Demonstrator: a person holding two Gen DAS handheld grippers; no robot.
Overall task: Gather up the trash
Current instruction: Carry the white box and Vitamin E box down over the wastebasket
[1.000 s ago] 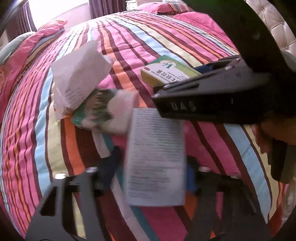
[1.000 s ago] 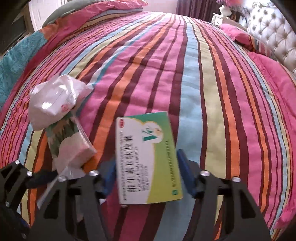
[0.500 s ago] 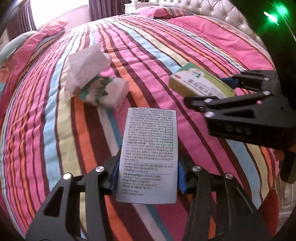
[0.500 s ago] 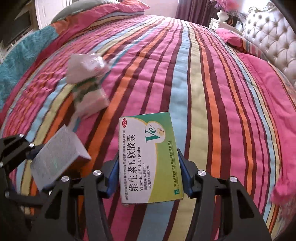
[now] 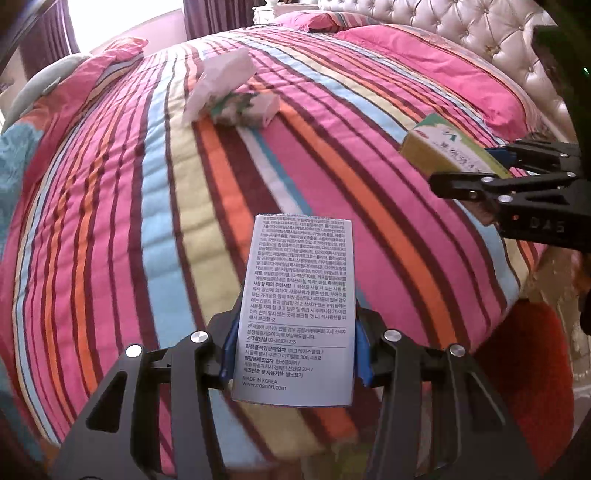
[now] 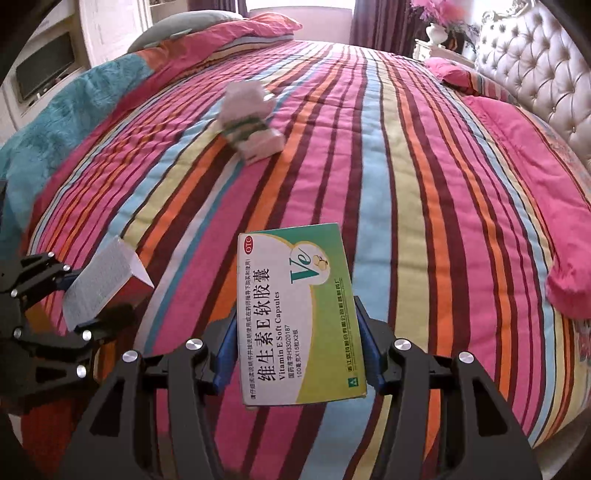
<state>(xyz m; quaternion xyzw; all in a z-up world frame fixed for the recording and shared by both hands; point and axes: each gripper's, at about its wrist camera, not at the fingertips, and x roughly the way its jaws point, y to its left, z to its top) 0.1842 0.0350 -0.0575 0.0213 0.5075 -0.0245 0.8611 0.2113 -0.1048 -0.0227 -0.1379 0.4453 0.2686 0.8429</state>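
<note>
My left gripper [image 5: 293, 350] is shut on a white box printed with small black text [image 5: 295, 306], held above the striped bedspread [image 5: 147, 206]. The green and white vitamin capsule box [image 6: 295, 314] sits clamped between the blue pads of my right gripper [image 6: 297, 354]. Each gripper shows in the other's view: the right one [image 5: 491, 166] with its box [image 5: 443, 144] at the right, the left one [image 6: 74, 295] with the white box [image 6: 103, 280] at the lower left. Far up the bed lie a crumpled white wrapper [image 5: 221, 81] and a green and white packet [image 5: 247, 109], also the wrapper [image 6: 245, 98] and packet [image 6: 255, 138] in the right wrist view.
A tufted cream headboard [image 6: 535, 77] and pink pillows [image 6: 461, 74] line the right side. A teal blanket [image 6: 74, 122] lies at the left edge of the bed. A red rug [image 5: 524, 373] covers the floor beside the bed, and a vase of flowers [image 6: 439, 26] stands on a nightstand.
Both grippers have drawn back from the middle of the bed toward its near edge, each carrying its box. The wrapper and packet now look smaller and farther away.
</note>
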